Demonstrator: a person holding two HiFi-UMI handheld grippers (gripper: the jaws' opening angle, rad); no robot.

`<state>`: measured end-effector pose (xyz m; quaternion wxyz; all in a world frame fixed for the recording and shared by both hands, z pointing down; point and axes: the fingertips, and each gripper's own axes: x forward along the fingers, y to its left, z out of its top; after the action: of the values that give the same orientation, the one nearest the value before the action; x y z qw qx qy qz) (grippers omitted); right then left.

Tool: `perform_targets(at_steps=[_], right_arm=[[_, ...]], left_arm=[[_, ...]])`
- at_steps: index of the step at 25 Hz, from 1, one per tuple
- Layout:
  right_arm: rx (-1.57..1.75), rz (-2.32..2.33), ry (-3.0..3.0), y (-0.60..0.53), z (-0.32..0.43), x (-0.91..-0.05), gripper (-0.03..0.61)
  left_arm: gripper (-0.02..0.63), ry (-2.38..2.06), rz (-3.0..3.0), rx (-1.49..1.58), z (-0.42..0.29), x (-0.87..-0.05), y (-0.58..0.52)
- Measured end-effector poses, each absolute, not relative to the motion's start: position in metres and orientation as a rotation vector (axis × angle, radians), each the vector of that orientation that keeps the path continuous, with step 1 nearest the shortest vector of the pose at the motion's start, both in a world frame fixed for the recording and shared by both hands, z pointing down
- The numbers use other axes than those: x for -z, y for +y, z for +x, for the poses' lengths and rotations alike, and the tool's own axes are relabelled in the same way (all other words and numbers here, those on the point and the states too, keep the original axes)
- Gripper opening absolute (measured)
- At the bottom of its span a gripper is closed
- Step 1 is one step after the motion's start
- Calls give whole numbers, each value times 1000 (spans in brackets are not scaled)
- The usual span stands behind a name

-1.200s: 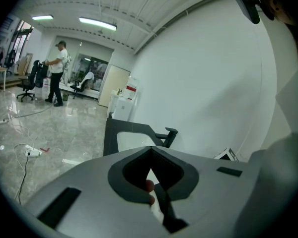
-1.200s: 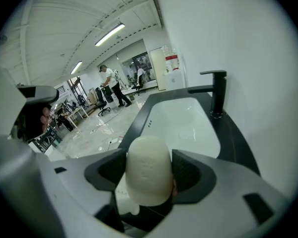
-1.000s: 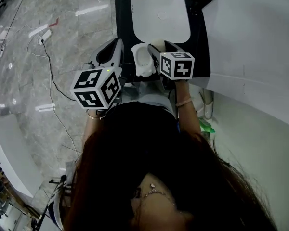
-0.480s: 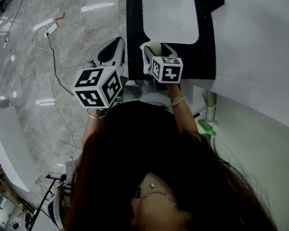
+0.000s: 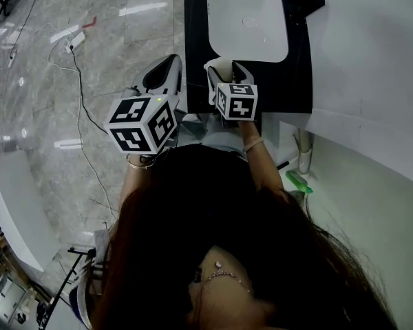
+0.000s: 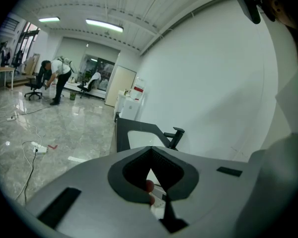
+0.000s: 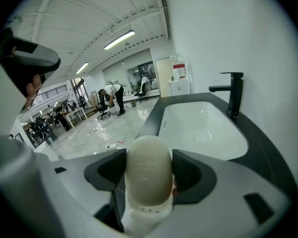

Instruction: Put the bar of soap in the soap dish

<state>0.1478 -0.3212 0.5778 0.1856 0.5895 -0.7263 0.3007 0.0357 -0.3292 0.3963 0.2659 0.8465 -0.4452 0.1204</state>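
Observation:
A cream oval bar of soap (image 7: 148, 170) stands between the dark pads of my right gripper (image 7: 149, 182), which is shut on it. A white piece with small holes shows just under the soap. In the head view this gripper (image 5: 224, 71) hangs over the near edge of the black counter (image 5: 193, 40), in front of the white basin (image 5: 248, 19). My left gripper (image 5: 164, 73) hovers to its left, off the counter's corner. Its jaws meet at the tips and nothing is between them (image 6: 151, 155). I cannot make out a separate soap dish on the counter.
A black tap (image 7: 232, 95) stands at the basin's far right side, against the white wall (image 5: 372, 47). Cables (image 5: 76, 81) trail over the marble floor on the left. A green object (image 5: 297, 181) lies low by the counter's right. People work far across the room (image 6: 54, 78).
My right gripper has sunk and moved toward the counter's near edge with the soap still in it. The left gripper has stayed put.

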Motion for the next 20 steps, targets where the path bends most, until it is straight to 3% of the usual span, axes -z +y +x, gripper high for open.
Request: perform_targets(at_steps=[20], right_arm=[[-766,1644,-2025,-324,147,-581,302]], left_arm=[[-2,-1189,2280,-337,42,-397,-332]])
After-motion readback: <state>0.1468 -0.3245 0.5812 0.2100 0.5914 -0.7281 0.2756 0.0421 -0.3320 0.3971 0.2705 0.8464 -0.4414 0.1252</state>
